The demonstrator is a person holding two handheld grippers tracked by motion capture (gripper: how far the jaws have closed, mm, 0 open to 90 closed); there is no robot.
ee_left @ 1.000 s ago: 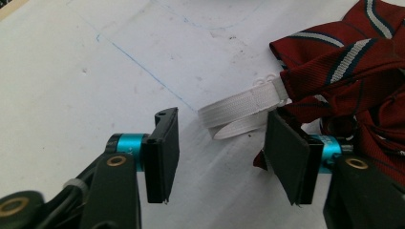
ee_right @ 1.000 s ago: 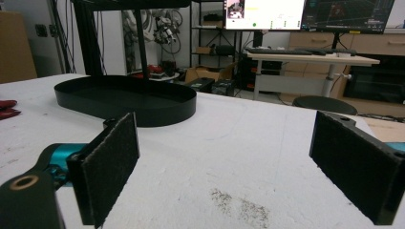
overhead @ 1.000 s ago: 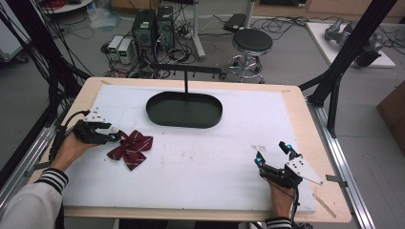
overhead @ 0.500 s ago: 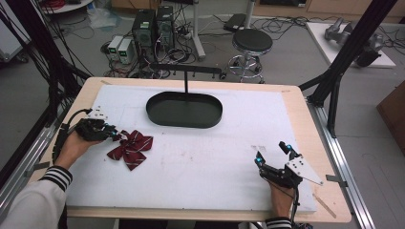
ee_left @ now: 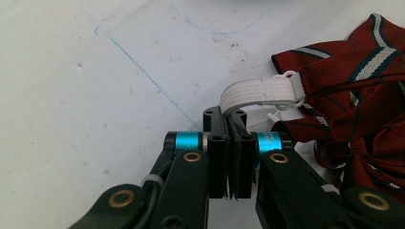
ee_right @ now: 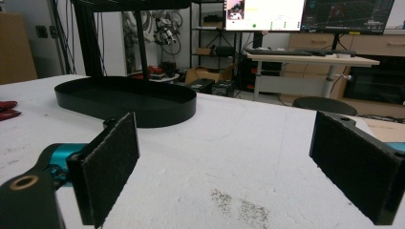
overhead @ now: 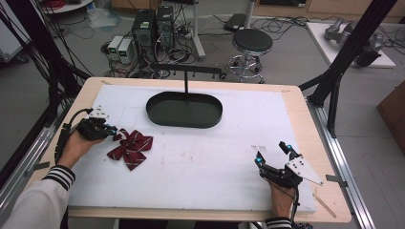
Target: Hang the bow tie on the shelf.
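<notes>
The right claw (ee_right: 229,167) stands wide open over the white table (ee_right: 229,138), facing the black tray (ee_right: 129,102).

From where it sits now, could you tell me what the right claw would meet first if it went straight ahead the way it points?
Probably the black oval tray. The right claw is open above the bare white mat, and the tray lies ahead and slightly left of its line, so depth leaves some doubt; it might pass the tray's right end.

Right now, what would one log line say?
left gripper: just closed on white elastic strap of bow tie | right gripper: open, idle | tray: empty
</notes>
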